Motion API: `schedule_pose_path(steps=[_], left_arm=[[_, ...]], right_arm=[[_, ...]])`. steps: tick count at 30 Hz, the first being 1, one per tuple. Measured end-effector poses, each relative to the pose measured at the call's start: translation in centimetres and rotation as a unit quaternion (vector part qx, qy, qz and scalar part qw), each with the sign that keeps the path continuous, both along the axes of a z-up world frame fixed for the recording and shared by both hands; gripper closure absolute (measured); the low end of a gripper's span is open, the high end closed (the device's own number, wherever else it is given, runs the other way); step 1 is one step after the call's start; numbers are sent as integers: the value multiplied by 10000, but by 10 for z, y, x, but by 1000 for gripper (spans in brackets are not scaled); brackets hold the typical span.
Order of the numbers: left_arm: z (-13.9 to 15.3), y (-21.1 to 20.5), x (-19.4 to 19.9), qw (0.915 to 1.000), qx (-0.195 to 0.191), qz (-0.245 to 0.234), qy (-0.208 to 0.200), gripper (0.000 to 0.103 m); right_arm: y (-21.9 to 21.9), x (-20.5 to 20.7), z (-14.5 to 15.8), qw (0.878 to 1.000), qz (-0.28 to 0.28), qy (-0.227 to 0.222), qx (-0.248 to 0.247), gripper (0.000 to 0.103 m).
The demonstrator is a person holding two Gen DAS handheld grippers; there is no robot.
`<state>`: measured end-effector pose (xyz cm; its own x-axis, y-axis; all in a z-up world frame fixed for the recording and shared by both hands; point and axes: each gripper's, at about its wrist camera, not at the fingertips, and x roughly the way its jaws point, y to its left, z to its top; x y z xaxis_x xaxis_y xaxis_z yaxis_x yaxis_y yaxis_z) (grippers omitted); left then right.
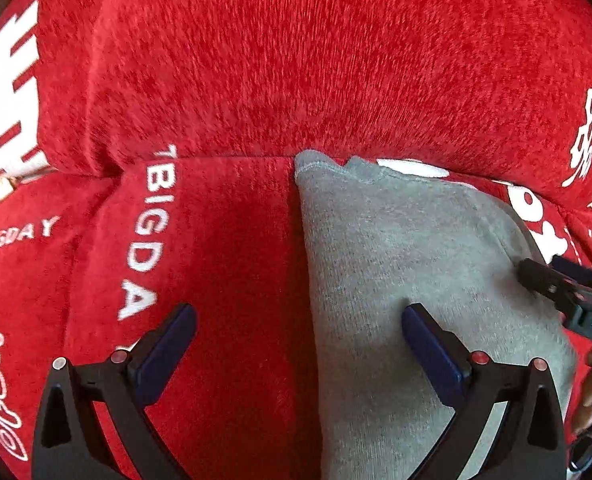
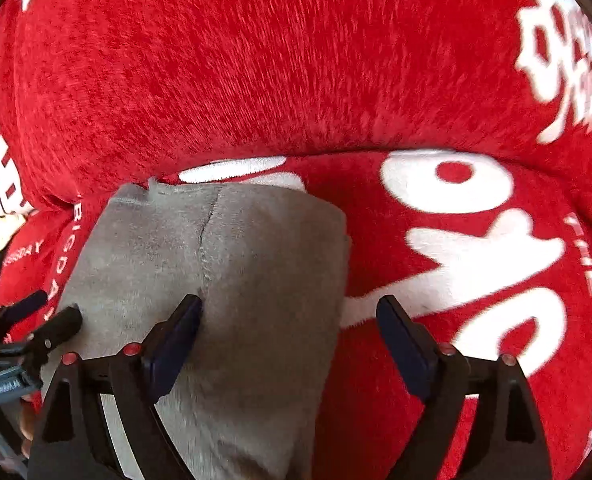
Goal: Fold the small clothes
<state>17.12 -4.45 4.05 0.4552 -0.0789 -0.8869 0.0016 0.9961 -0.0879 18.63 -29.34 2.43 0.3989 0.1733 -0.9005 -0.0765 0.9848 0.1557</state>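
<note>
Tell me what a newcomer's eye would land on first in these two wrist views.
First, the bright red plush cover with big white lettering, filling both views. Next, the grey garment lying flat on the seat against the backrest. Then the two grippers: the left gripper straddles the garment's left edge with jaws open, and the right gripper straddles its right edge, also open.

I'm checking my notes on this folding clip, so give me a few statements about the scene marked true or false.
1. The gray garment lies on a red plush cover. True.
2. The left gripper is clamped on the garment. False: its jaws stand wide open, one over the cloth, one over the red cover.
3. The right gripper is open. True.
4. The cover carries black lettering. False: the lettering is white.
5. The garment is blue denim. False: it is gray knit.
</note>
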Motion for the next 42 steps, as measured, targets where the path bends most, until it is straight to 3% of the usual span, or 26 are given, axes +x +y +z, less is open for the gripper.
schedule_pose_path(steps=[2,8,13,19,25,30,33,36,39,42], left_arm=[[8,2,-9,10000,28,-24,-69,0],[21,11,-49,9997,-3,-65,-220,0],[9,12,-82,9994,189,-197,-207,0],[-7,27,-106,9997,142,-173,-79,0],[0,33,-116,9996,136,-238,-63,0],[11,54,-92,9992,-360,46,165,0],[9,69,-67,9934,-1008,206,511,0],[6,67,-46,9904,-1158,265,713,0],[2,49,-23,9873,-1290,134,913,0],[-4,26,-7,9816,-1543,-67,1125,0]], right_arm=[[11,-18,17,9988,89,-287,-383,13],[49,-78,44,9938,522,-740,-649,13],[82,-119,35,9871,1029,-782,-944,13],[64,-138,13,9829,1052,-693,-1340,13],[1,-153,12,9961,332,-336,-744,12],[-43,-158,25,9994,-101,-339,-60,12],[-70,-141,28,9978,-582,-316,62,12],[-100,-124,30,9894,-1157,-246,836,11],[-100,-103,28,9872,-1187,-110,1059,11],[-77,-79,21,9880,-830,109,1295,11]])
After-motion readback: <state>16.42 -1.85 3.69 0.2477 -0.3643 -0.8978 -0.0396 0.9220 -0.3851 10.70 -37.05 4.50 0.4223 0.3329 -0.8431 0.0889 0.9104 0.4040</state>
